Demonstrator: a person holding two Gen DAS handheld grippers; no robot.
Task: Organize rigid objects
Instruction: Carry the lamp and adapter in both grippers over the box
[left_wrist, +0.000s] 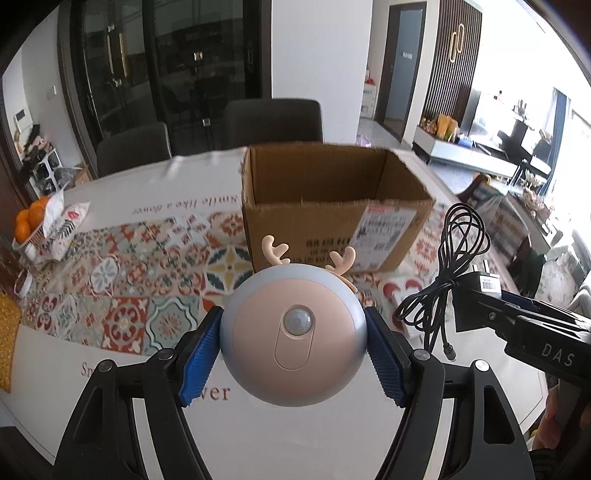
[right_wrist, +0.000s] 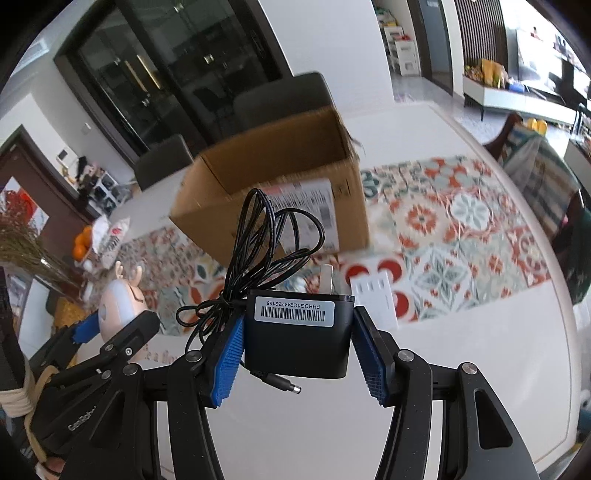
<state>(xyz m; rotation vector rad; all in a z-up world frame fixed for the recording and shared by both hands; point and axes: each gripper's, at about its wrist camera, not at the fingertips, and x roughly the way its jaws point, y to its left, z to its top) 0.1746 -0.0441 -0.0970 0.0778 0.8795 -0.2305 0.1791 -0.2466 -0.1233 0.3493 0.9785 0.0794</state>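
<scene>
A: What is each hand carrying?

B: The left gripper (left_wrist: 293, 341) is clamped on the deer night light (left_wrist: 293, 334), its blue pads (left_wrist: 201, 356) pressing the round shell on both sides. The right gripper (right_wrist: 297, 345) is clamped on the black power adapter (right_wrist: 298, 334), with the cable bundle (right_wrist: 267, 245) hanging loose off the adapter's left side

A: Where are they, relative to the box?

B: Both are held above the table (left_wrist: 44, 376), on the near side of the open cardboard box (left_wrist: 332, 206), which stands on the patterned table runner (left_wrist: 122, 273)

A: How will they handle?

B: I'd judge both to be light, hard plastic. The night light's shell looks smooth and curved, so it could slip or roll between the pads; holding it across the widest part seems right, clear of the thin antlers (left_wrist: 275, 249), which look breakable. The adapter is boxy, and its flat sides suit the pads. The cable is the floppy part and may catch on the box rim
</scene>
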